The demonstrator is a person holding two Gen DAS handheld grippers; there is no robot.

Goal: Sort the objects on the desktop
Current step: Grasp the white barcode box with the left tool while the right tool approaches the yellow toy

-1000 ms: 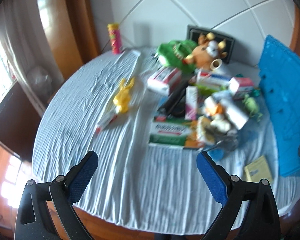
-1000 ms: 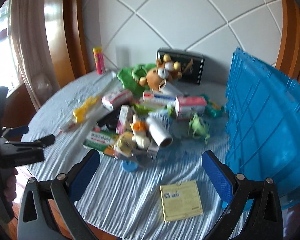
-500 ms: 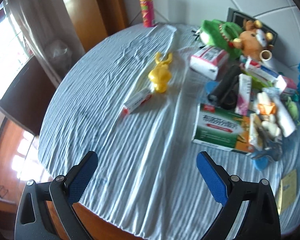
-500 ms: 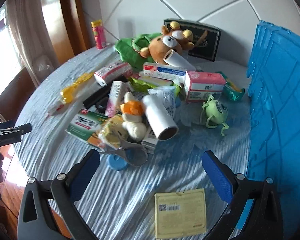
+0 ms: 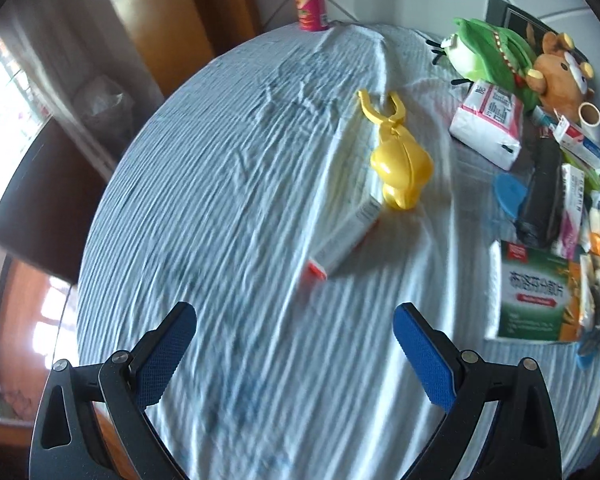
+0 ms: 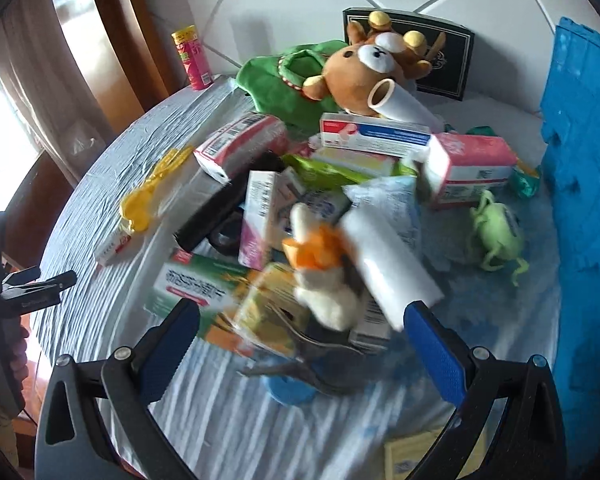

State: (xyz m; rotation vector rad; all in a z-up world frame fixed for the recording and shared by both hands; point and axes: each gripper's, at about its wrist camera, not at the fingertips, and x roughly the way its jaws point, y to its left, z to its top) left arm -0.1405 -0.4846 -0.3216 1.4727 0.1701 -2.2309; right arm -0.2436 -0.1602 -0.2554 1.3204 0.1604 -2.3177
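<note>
My left hand-held gripper [image 5: 295, 354] hangs over bare striped cloth on the table [image 5: 228, 184], jaws wide apart, nothing between them. Ahead lie a narrow white box [image 5: 345, 240] and, touching its far end, a yellow plastic toy [image 5: 401, 164]. My right hand-held gripper [image 6: 302, 350] — jaws also apart, empty — hovers over the heap: green box [image 6: 192, 286], white roll [image 6: 388, 262], bear [image 6: 370, 68]. Blue crate [image 6: 584, 152] at far right.

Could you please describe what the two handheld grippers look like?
Both match: the left gripper and right gripper have black plastic frames with triangular cut-outs and silver screws; each finger carries a blue textured pad. No cables or markings show.
</note>
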